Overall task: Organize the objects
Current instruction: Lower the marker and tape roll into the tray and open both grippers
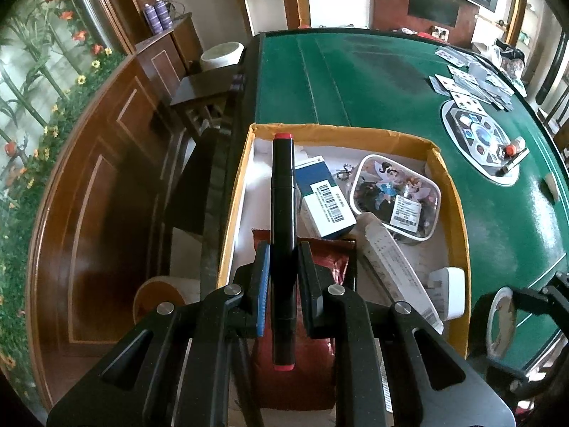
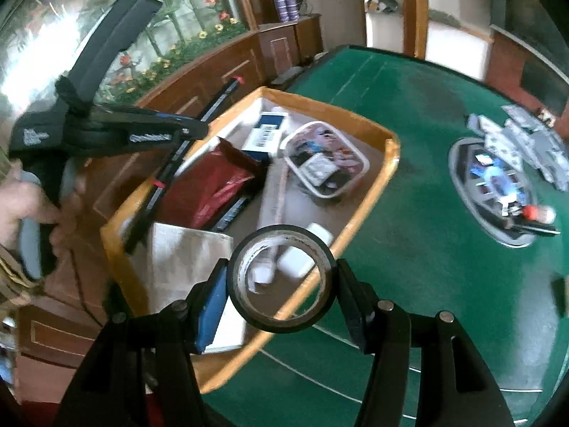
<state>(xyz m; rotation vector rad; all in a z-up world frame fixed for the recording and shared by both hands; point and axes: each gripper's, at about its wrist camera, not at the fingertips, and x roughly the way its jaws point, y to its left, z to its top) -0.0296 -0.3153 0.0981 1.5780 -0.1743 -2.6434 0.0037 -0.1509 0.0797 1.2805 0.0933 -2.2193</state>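
The box (image 1: 450,192) is crowded: red pouch (image 1: 320,259), blue carton (image 1: 325,195), cartoon case (image 1: 398,195) and white plug (image 1: 450,291) fill its floor; bare room shows only along its left wall, while the green table (image 1: 373,82) beyond its far edge lies open

No legible text: only unreadable barcode labels on the blue-and-white box (image 1: 325,195) and cartoon-printed case (image 1: 396,195).

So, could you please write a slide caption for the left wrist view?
Left gripper clamps a black red-capped marker above the cardboard box on the green table.

The playing cards (image 2: 526,142) are blurred; their faces cannot be read.
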